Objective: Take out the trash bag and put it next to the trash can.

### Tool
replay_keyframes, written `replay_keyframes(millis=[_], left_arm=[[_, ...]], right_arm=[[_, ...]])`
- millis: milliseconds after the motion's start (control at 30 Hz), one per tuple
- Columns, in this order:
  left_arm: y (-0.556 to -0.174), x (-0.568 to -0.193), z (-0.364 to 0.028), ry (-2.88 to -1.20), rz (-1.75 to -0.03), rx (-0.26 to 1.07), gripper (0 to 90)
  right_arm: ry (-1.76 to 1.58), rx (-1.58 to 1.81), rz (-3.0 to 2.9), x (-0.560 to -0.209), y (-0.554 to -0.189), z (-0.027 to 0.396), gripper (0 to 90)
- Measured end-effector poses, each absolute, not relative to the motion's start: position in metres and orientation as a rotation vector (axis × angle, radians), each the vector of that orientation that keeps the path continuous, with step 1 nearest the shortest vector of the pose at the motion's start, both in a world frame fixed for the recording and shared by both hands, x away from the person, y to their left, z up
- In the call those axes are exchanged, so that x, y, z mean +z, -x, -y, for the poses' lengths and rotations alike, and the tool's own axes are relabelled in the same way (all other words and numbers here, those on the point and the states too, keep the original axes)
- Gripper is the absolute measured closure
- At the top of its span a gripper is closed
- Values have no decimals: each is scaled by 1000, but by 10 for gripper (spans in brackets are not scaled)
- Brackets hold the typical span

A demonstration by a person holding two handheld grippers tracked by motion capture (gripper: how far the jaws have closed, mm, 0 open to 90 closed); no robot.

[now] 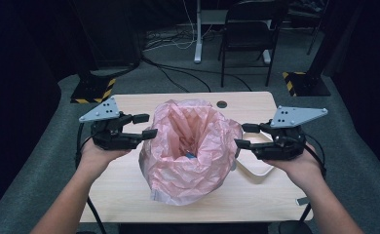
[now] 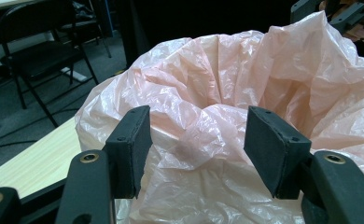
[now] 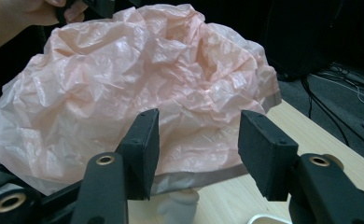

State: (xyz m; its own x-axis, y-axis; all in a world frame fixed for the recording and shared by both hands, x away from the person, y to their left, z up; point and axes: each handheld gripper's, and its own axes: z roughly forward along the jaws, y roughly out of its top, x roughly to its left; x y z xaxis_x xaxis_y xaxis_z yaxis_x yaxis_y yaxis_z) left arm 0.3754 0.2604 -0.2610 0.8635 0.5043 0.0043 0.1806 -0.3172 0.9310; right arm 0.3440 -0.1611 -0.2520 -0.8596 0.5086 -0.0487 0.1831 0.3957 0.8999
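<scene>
a crumpled pink plastic bag (image 1: 190, 148) stands mouth-up in the middle of the wooden surface (image 1: 256, 105), puffed wide, with something small and blue just visible deep inside. the left claw (image 1: 146, 126) waits at the bag's left rim and the right claw (image 1: 242, 136) at its right rim, each released with jaws apart and gripping nothing. flanking the mouth like this looks meant for pinching opposite edges, probably to spread or gather it.

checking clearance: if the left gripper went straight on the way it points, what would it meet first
Most likely the pink plastic bag: the open left gripper points right at its crumpled side, with nothing visible between.
</scene>
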Motion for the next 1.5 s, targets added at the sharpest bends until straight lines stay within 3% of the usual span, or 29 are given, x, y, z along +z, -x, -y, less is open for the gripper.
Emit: replay_keyframes(millis=[867, 1133, 1267, 1500], left_arm=[[-392, -264, -245, -1910, -548, 320, 360], [-394, -268, -246, -1917, -562, 317, 384], [-395, -270, -249, -1921, -569, 303, 423], [-394, -270, -251, -1903, -608, 288, 493]], right_arm=[[-487, 1545, -2422, -242, -340, 130, 383], [-481, 1558, -2434, -242, -343, 120, 364], [-468, 1543, -2455, -245, -345, 116, 410], [-407, 1532, -2497, -249, -344, 110, 599]])
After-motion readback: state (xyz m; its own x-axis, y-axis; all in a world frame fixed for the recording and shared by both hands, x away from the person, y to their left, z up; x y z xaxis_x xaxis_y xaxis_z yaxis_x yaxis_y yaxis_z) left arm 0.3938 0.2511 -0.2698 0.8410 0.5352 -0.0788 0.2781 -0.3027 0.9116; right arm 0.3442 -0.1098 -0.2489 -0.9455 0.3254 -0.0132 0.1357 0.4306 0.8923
